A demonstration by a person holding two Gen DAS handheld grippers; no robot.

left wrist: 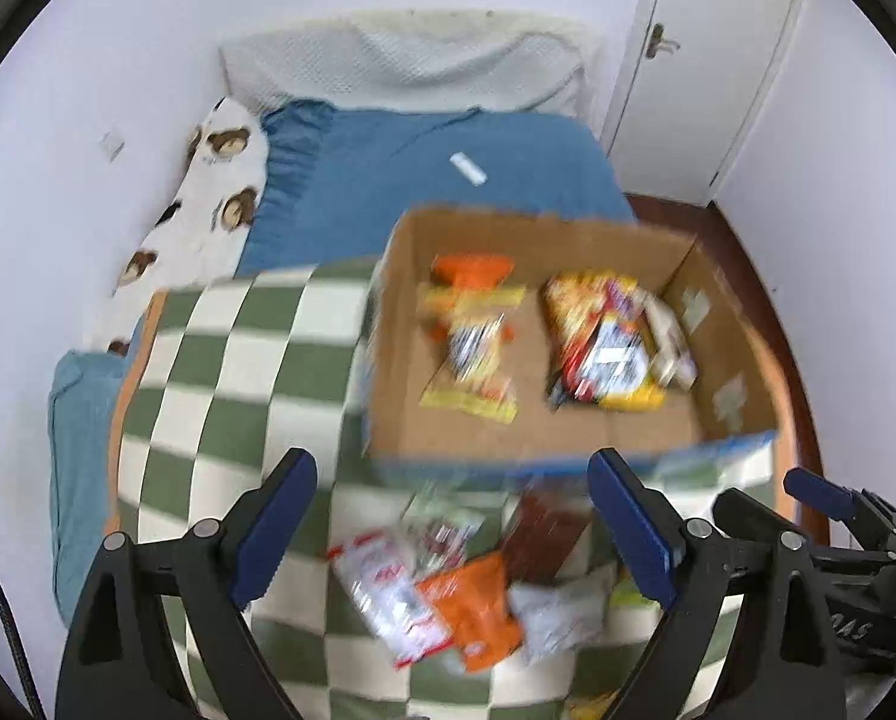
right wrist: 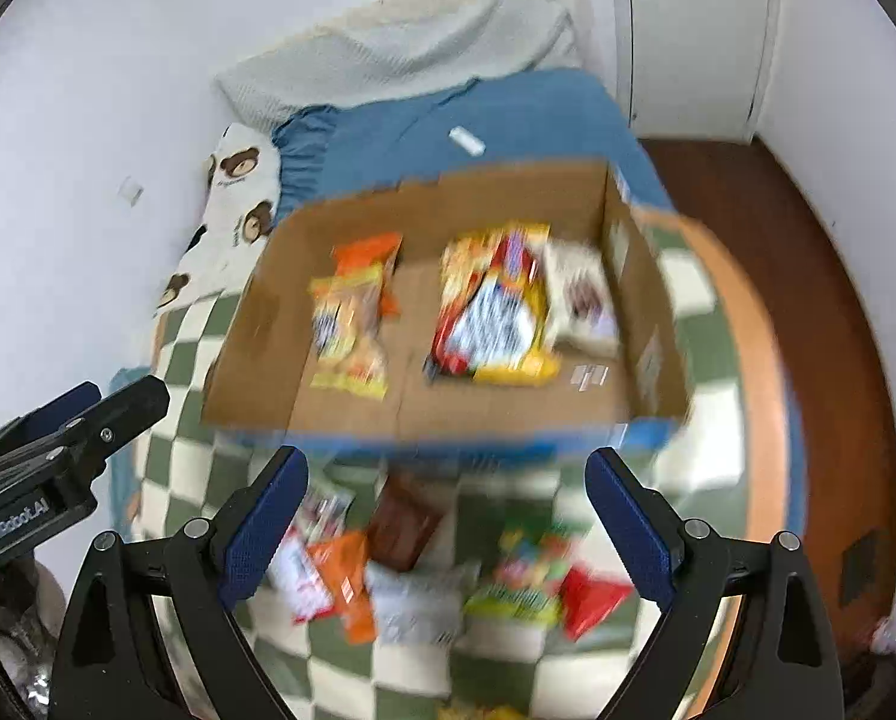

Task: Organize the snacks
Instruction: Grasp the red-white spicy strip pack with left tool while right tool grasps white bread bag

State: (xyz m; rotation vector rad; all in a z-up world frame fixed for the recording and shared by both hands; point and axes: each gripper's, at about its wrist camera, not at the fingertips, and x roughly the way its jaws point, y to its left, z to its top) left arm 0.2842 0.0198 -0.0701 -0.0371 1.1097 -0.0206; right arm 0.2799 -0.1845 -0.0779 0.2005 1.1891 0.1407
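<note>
— Two grippers, ours: how are they?
— We see the left gripper [left wrist: 451,516] and right gripper [right wrist: 448,516] both spread wide, holding nothing.
— And the snacks?
— Some lie in the box [right wrist: 646,324]; a loose pile [right wrist: 423,576] sits just before the box, on the checked blanket [left wrist: 231,360].

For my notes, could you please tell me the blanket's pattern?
Green and white checks on the blanket, clearest in the left wrist view.

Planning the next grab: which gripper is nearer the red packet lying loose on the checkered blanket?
Right. The red packet lies just inside the right gripper's right finger; the left gripper hangs over the white and orange packets, further left, and its view doesn't show the red one.
</note>
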